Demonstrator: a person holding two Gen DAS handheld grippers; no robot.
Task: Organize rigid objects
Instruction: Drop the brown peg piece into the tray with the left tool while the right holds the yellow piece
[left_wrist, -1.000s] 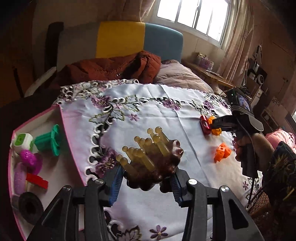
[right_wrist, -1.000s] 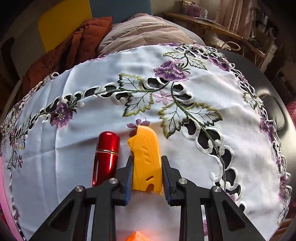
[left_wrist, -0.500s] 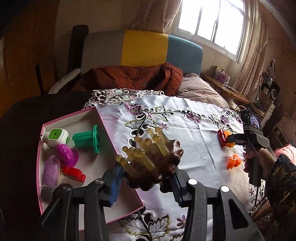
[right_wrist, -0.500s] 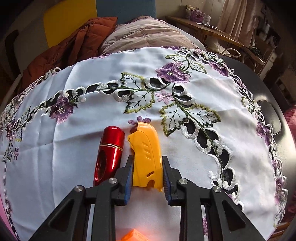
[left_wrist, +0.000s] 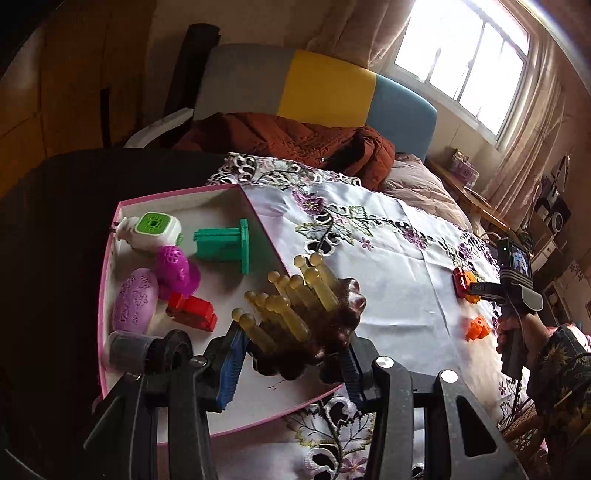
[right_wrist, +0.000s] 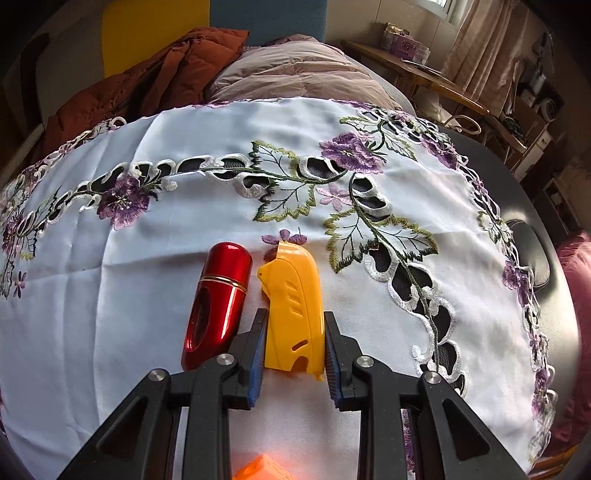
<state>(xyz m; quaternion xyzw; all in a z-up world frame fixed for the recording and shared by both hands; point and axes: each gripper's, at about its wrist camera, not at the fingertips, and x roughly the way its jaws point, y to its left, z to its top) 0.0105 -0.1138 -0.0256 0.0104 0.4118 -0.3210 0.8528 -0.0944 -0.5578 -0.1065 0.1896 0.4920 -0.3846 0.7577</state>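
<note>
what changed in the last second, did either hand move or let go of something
The left gripper, shut on the brown massager throughout, carried it leftward until it hangs over the pink-rimmed box. The right gripper stayed around the yellow piece beside the red tube; nothing released.

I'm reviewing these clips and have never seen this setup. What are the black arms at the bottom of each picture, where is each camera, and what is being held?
No robot here: a person holds a pair of hand-held tongs in each hand, and a fisheye camera on each looks forward along its two fingers.

In the left camera's picture, the left tongs grip a dark brown massager with amber pegs, above the near edge of a pink-rimmed box. The box holds a green spool, a red block and other small items. The right tongs appear far right.

In the right camera's picture, the right tongs close around a yellow plastic piece on the embroidered tablecloth, beside a red metal tube.
</note>
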